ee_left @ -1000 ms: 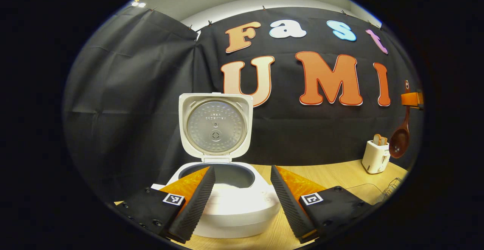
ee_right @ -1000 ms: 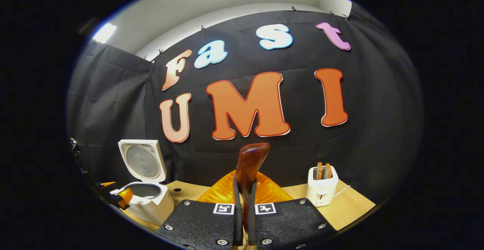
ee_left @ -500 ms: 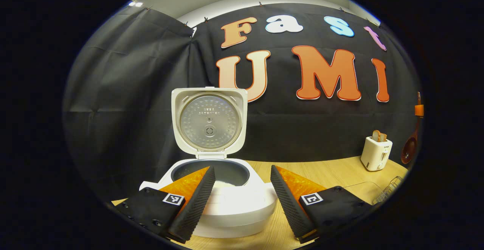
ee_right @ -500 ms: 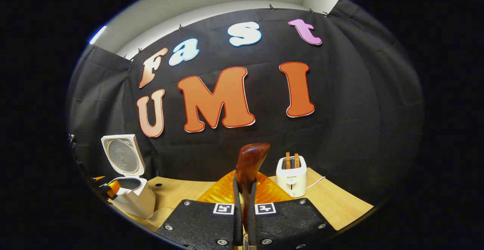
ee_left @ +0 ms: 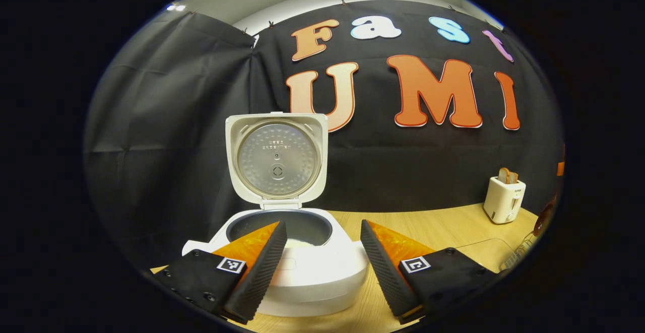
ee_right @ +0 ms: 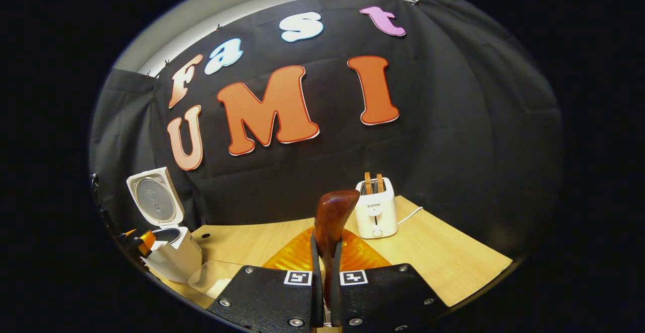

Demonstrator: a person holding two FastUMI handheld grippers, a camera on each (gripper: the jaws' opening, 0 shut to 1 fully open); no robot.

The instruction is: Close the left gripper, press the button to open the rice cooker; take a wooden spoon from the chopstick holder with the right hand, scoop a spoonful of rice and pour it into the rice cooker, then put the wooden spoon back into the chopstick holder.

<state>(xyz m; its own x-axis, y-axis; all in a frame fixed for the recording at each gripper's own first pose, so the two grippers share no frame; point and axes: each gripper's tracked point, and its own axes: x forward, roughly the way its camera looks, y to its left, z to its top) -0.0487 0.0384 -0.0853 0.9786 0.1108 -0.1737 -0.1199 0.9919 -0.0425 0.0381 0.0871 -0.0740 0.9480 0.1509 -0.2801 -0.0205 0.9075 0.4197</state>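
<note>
Right gripper (ee_right: 326, 272) clamps wooden spoon (ee_right: 332, 217) – rice cooker (ee_left: 302, 267) lid up

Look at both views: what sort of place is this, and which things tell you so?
Probably a mock kitchen set up in a recording booth: an open rice cooker and a toaster stand on a wooden table, backed by black cloth rather than real walls.

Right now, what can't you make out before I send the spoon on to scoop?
- Wooden spoon: right gripper is shut on it; its fingers hide the lower part.
- Clear container: cut by right gripper view's bottom edge.
- Rice cooker pot: left gripper, open, partly blocks it.
</note>
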